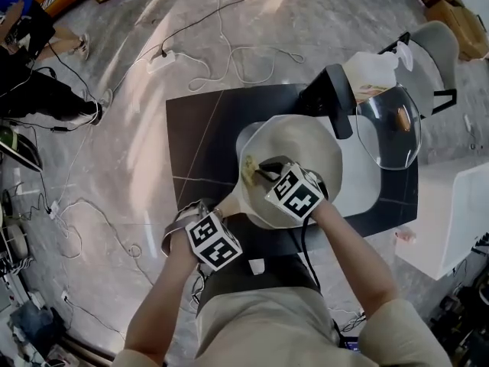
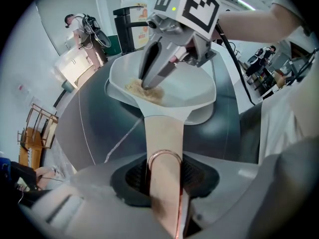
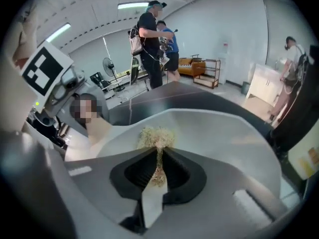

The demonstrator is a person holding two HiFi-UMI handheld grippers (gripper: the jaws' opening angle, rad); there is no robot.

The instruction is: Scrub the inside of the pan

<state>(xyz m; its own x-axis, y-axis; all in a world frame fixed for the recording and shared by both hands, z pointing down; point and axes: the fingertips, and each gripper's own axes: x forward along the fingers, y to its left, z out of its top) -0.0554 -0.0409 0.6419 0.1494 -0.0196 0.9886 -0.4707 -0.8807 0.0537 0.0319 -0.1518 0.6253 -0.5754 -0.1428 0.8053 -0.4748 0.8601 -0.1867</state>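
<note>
Cream pan (image 1: 306, 151) on the dark tabletop (image 1: 202, 140), scrubber (image 1: 249, 171) inside it.
Left gripper (image 2: 165, 183) is clamped on the pan's handle (image 2: 164, 133); right gripper (image 3: 158, 156) pinches the straw-coloured scrubber against the pan's inner surface.

Lower centre: left gripper (image 2: 165, 172) jaws clamped on the pan handle (image 2: 164, 133). Upper centre: pale pan (image 2: 197, 91) on dark table (image 2: 87, 128). The right gripper (image 2: 148, 83) presses a straw-coloured scrubber (image 2: 139, 89) against the pan's inside.
</note>
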